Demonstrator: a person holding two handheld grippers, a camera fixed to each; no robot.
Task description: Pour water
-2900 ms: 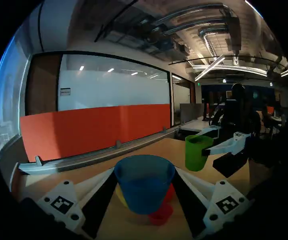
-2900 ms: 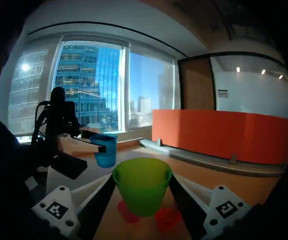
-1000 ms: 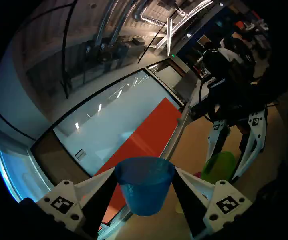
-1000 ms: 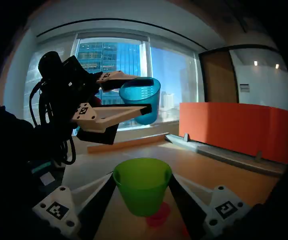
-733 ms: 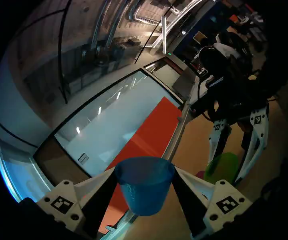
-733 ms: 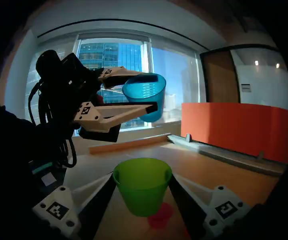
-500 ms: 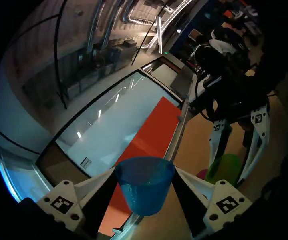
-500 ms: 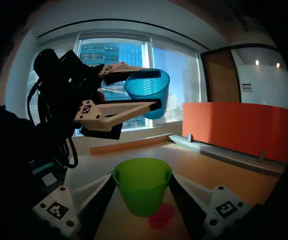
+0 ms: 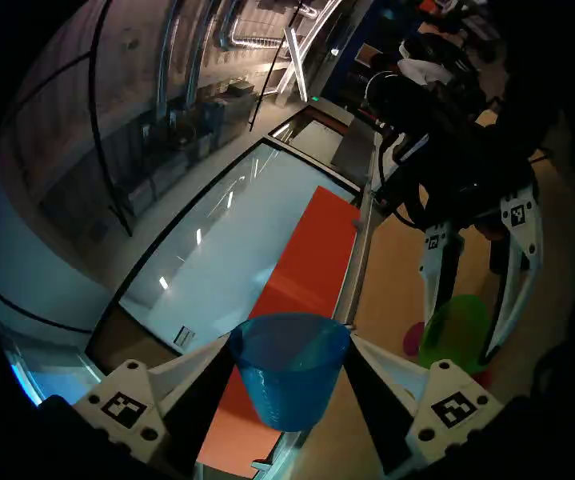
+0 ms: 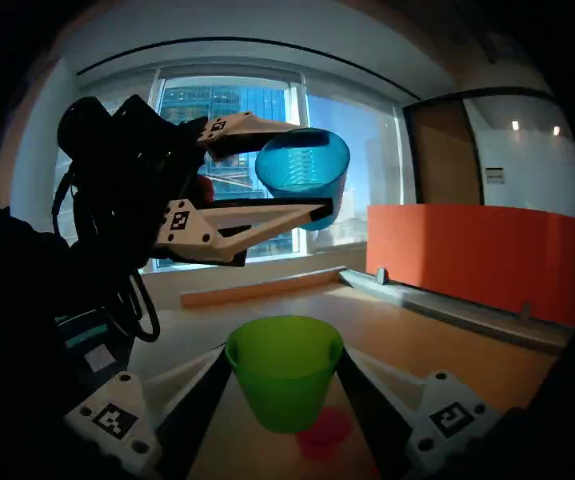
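A blue translucent cup (image 9: 290, 370) is clamped between the fingers of my left gripper (image 9: 289, 376). In the right gripper view that blue cup (image 10: 303, 172) hangs tilted on its side, mouth toward me, above and a little behind the green cup. My right gripper (image 10: 284, 376) is shut on the green cup (image 10: 284, 372), which stands upright just over the wooden table (image 10: 415, 348). In the left gripper view the green cup (image 9: 457, 332) and the right gripper (image 9: 479, 320) around it sit at lower right. I cannot see any water.
A pink round item (image 10: 323, 442) lies on the table under the green cup. An orange wall panel (image 10: 479, 256) with a metal rail runs along the table's far side. Large windows (image 10: 231, 168) stand behind the person's dark sleeve (image 10: 23, 296).
Since 2.9 s ago the left gripper rose and tilted the blue cup sideways. Over the last second it drifted closer above the green cup and tilted further. The green cup stayed put.
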